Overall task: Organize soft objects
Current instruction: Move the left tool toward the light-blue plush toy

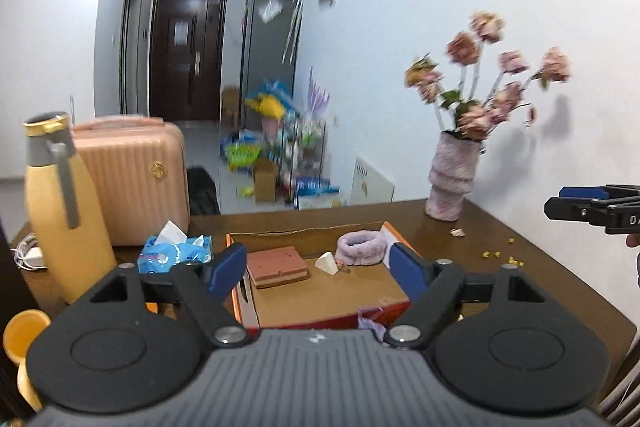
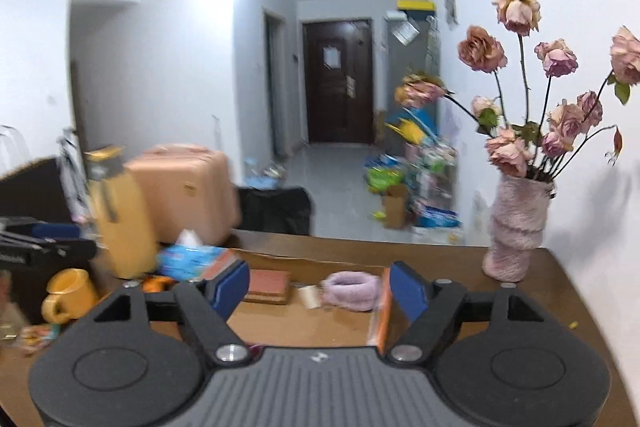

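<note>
Both views are blurred at the left, and the small cream piece (image 1: 327, 262) in the cardboard box (image 1: 332, 291) is hard to make out. Left gripper (image 1: 316, 265) wide, empty; right gripper (image 2: 319, 287) wide, empty. Fluffy lilac band (image 1: 359, 248) lies curled at the box's far right corner, long axis crosswise, beside a layered sponge block (image 1: 277, 265) on the bench (image 1: 500, 291)

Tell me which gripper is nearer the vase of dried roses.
Right. The right gripper hangs open just left of the vase; the left gripper, also open, sits farther left, over the cardboard box.
</note>
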The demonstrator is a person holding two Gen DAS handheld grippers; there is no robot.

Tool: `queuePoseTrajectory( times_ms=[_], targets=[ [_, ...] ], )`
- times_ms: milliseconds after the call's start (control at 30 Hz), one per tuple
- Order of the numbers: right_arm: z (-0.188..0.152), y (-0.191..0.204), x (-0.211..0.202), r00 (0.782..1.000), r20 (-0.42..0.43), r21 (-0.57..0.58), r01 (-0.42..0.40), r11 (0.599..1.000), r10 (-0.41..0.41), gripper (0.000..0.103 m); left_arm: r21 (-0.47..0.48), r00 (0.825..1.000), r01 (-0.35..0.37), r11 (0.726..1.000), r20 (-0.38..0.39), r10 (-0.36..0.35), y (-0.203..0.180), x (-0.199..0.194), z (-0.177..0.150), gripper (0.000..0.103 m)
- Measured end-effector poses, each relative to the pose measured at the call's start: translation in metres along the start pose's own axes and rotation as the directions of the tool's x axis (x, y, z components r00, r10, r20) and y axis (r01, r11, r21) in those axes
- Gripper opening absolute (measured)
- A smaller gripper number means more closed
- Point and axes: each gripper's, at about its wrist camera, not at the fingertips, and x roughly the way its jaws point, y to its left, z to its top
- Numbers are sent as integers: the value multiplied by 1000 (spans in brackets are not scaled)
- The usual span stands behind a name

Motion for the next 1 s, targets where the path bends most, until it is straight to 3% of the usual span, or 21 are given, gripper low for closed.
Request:
queuePoseTrajectory(
  times_ms=[100,233,367,467,600,733,1000],
  targets=[
    [-36,21,-41,998,57,-25,-36,999,37,87,35,999,-1,999,46,-1,-13,-38,-39,87],
    [-81,38,-72,993,104,-37,-50,998,53,88,-11,996,-16,1000,86,17,-18,-75,-86,88],
    [-123,46,-90,993,113,-13,-25,1000,26,89,-55,991,-51,997,117,57,-25,-100,-124,90],
    [-150,49,-96,995,103,15,7,1000,-8,89,-82,995,-26,996,95,34,-25,-106,-143,92],
    [-178,47,-91,996,50,83,-71,994,67,90,-160,1000,22,987,8,-21,-20,-91,-165,94],
    [-197,40,-81,987,27,175,-159,972,156,90,-119,996,-12,993,-92,1,-25,-58,-180,94],
    [-213,40,-30,990,-64,203,-113,973,129,88,-130,982,36,991,-179,-59,-32,0,-191,89]
  ],
)
